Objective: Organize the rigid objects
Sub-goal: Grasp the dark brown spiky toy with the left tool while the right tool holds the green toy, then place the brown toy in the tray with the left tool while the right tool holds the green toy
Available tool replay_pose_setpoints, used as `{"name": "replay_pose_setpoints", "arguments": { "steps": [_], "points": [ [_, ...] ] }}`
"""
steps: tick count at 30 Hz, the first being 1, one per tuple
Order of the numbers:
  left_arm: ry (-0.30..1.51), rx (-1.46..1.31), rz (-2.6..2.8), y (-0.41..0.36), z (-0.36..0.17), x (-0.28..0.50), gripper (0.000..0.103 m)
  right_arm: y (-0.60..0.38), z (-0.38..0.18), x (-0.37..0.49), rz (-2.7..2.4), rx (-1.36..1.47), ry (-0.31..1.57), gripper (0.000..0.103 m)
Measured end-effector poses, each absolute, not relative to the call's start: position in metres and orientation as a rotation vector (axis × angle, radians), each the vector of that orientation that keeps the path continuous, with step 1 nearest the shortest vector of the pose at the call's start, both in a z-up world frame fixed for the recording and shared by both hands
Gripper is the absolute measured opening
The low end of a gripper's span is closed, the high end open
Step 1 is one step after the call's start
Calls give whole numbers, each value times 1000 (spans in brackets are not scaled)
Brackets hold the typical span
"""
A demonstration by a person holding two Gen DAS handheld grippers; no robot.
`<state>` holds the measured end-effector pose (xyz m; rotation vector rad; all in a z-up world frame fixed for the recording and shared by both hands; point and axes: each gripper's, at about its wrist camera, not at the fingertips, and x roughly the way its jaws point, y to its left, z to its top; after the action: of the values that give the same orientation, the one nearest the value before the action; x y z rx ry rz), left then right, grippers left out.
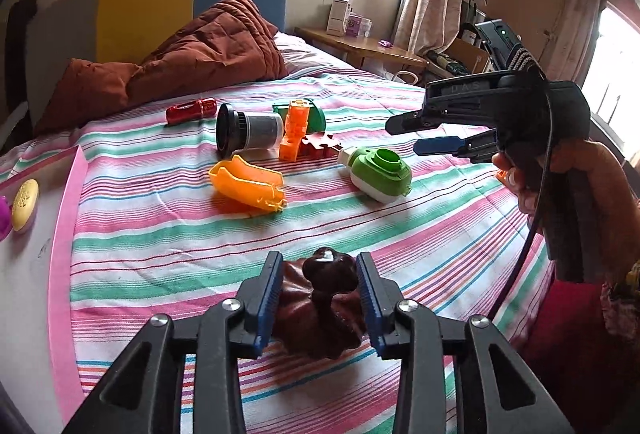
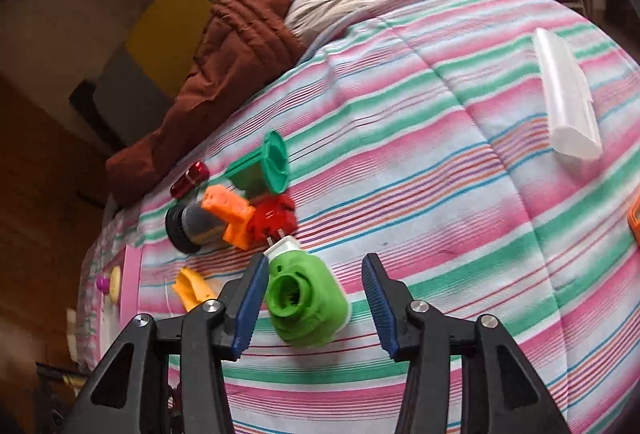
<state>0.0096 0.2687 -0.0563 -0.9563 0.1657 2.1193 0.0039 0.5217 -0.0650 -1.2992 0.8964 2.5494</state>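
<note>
Barely started: toys still litter the bedspread. Left gripper pinches a brown figurine; right gripper hangs spread over the green toy.

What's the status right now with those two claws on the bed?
Left gripper closed around glossy dark-brown figurine. Right gripper open, green-and-white plastic plug-shaped toy between its fingers, ungripped. Nothing in the way.

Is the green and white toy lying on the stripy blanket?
Yes, the green and white toy lies on its side on the stripy blanket, with no claw touching it.
</note>
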Motion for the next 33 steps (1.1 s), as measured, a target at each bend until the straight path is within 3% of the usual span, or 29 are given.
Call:
{"name": "replay_pose_setpoints", "arguments": {
  "steps": [2,6,9,11,17,33],
  "points": [
    [141,-973,2119,266,-58,6,46,497,-65,-8,2600,-1371,698,64],
    [96,-998,2108,263,-61,1,50,459,-80,-28,2547,-1485,231,64],
    [106,-994,2100,265,-62,2,49,446,-93,-32,2502,-1533,55,57],
    [115,-990,2095,268,-62,2,49,444,-94,-33,2497,-1531,48,56],
    [184,-949,2094,276,-57,6,24,452,-92,-33,2495,-1538,146,56],
    [80,-952,2133,231,-38,4,24,447,-82,-26,2607,-1503,354,54]
  ]
}}
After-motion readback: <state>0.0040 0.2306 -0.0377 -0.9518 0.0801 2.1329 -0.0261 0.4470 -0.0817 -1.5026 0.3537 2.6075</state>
